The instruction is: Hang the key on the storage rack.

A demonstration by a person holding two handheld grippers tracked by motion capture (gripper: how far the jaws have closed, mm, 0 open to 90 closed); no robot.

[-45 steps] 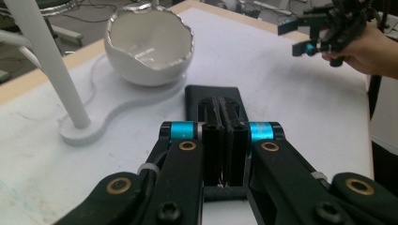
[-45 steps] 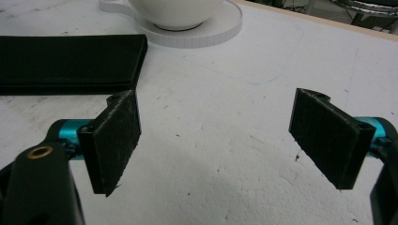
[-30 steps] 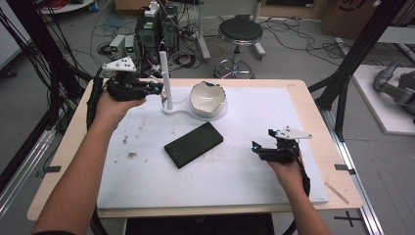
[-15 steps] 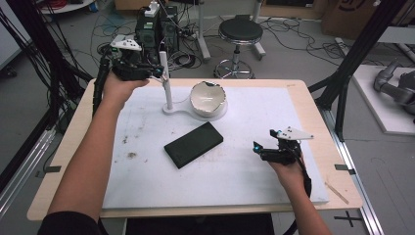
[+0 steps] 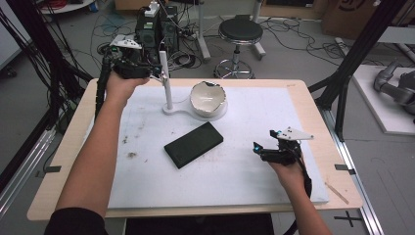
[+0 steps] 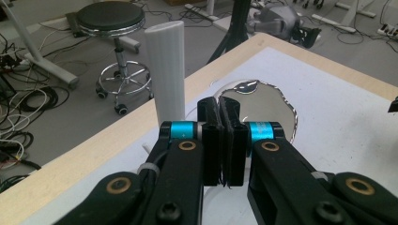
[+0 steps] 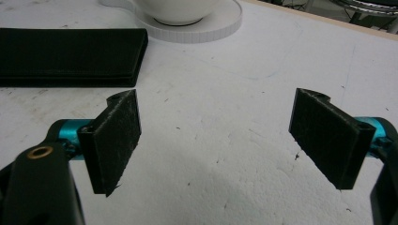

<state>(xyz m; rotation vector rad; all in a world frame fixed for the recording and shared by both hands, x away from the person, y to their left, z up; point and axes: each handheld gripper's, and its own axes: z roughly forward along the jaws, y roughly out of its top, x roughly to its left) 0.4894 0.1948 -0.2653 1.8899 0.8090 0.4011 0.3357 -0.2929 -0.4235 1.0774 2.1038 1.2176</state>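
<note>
- The white post (image 5: 167, 85) stands upright on a flat white base (image 5: 183, 108) near the far edge of the table (image 5: 313, 105), left of the middle; the base also carries a white bowl (image 5: 208, 98) to the post's right.
- The left tool (image 5: 154, 72) sits just beside the top of the post, on its left, above the far left part of the table; its pads are pressed together with nothing between them, and in the left gripper view the post (image 6: 165, 70) rises just beyond and left of them.
- A black flat case (image 5: 194, 144) lies slantwise at the middle of the white mat (image 5: 254, 186), well apart from the base.
- The right tool (image 5: 258, 148) hovers near the right edge with its pads spread wide and empty; bare mat (image 7: 220, 117) lies between them, and open mat separates it from the case (image 7: 70, 56).
</note>
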